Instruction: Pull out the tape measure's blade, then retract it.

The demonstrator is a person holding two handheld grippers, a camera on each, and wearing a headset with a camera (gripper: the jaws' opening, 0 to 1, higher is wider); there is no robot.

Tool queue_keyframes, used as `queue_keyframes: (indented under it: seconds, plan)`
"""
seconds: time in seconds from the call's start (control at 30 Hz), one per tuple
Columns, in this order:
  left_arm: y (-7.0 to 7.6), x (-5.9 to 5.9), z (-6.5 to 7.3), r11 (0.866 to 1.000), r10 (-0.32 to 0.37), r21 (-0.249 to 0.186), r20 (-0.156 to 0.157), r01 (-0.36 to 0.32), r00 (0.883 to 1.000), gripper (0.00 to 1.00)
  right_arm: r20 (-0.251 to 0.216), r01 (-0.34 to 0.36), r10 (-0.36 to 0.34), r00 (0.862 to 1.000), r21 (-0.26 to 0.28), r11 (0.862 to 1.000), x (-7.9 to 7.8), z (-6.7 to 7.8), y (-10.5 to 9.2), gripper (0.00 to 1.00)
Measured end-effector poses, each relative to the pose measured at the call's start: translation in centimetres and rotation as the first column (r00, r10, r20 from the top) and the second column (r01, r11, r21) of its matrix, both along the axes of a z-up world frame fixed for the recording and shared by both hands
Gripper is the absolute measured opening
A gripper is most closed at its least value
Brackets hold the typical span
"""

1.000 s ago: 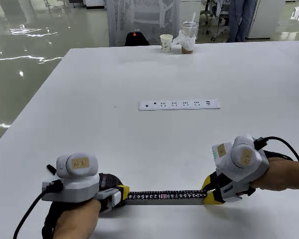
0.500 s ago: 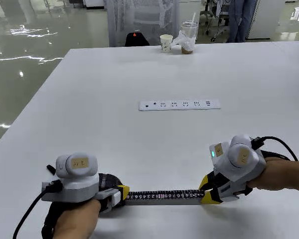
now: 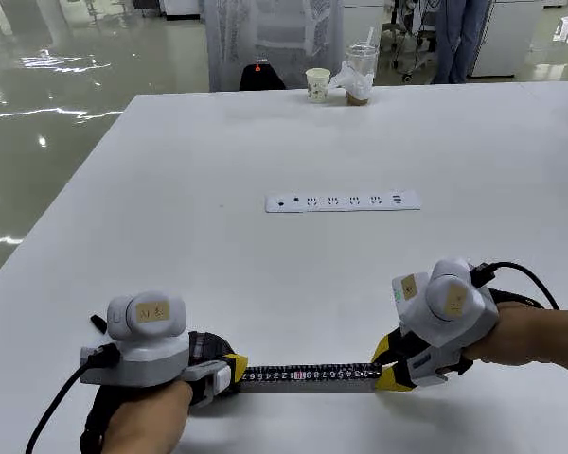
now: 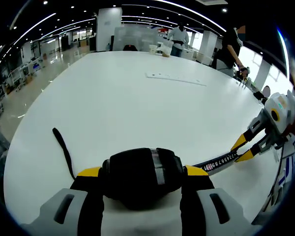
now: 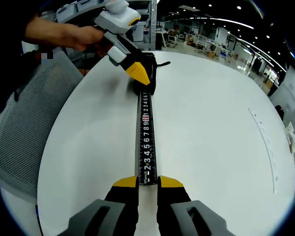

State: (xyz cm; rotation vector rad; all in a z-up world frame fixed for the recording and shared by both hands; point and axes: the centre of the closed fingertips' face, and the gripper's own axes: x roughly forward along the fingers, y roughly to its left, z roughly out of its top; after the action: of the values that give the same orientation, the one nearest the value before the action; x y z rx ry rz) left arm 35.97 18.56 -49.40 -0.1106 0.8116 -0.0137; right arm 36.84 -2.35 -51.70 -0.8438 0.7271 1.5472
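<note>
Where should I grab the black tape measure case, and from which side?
Grip the rounded case across its two broad sides, coming from the end opposite the blade, as the left tool does. Those sides give the jaws flat seats, and the blade's exit is left free.

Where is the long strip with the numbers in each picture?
Head view: blade bottom centre, between left gripper and right gripper.
Left gripper view: lower right, leaving the black case.
Right gripper view: centre, running up from the jaws.
Shared landmark: white power strip.
</note>
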Motion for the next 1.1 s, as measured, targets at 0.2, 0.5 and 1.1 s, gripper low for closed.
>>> queue_keyframes:
  seconds: [0.2,0.5,1.1]
  plan:
    - [0.0,0.0,0.0,1.000,-0.005,-0.003,-0.002,0.005,1.000,0.57,-0.001,-0.001,0.001,1.000,0.001,1.000,-0.1,0.0,0.5,0.10]
    - [0.1,0.0,0.0,1.000,-0.005,-0.007,-0.002,0.005,1.000,0.57,-0.003,0.002,-0.002,1.000,0.012,1.000,-0.3,0.0,1.4,0.10]
    - [0.0,0.0,0.0,1.000,-0.005,-0.014,-0.005,0.005,1.000,0.57,-0.003,-0.003,0.004,1.000,0.029,1.000,-0.4,0.2,2.9,0.10]
